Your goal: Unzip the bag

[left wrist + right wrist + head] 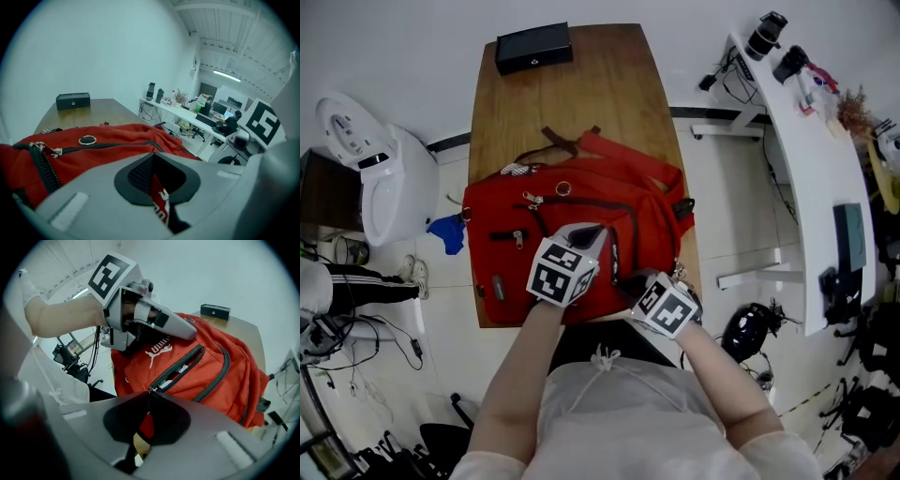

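A red bag (581,206) lies flat in the middle of the head view, on a long brown table (581,84). A small black box (532,47) sits at the top end of the table, well apart from the bag. The left gripper (592,234) is on the bag near the middle of the picture. The right gripper (633,283) is just beside it, low and a bit to the right, at the bag's near edge. In the left gripper view the left gripper (157,178) has its jaws pressed together, with a strip of the red bag (108,140) pinched between them. In the right gripper view the right gripper (149,394) also has its jaws squeezed together. They meet right at the zip pull (149,391) of the bag (211,376). From there a dark zip (180,367) runs up and to the right, and a little white shows between its two sides. The left gripper (187,331) shows in the upper middle of that view, with its tip on the red cloth just above a white cat logo (157,352). The black box (215,311) is far back, in the upper right.
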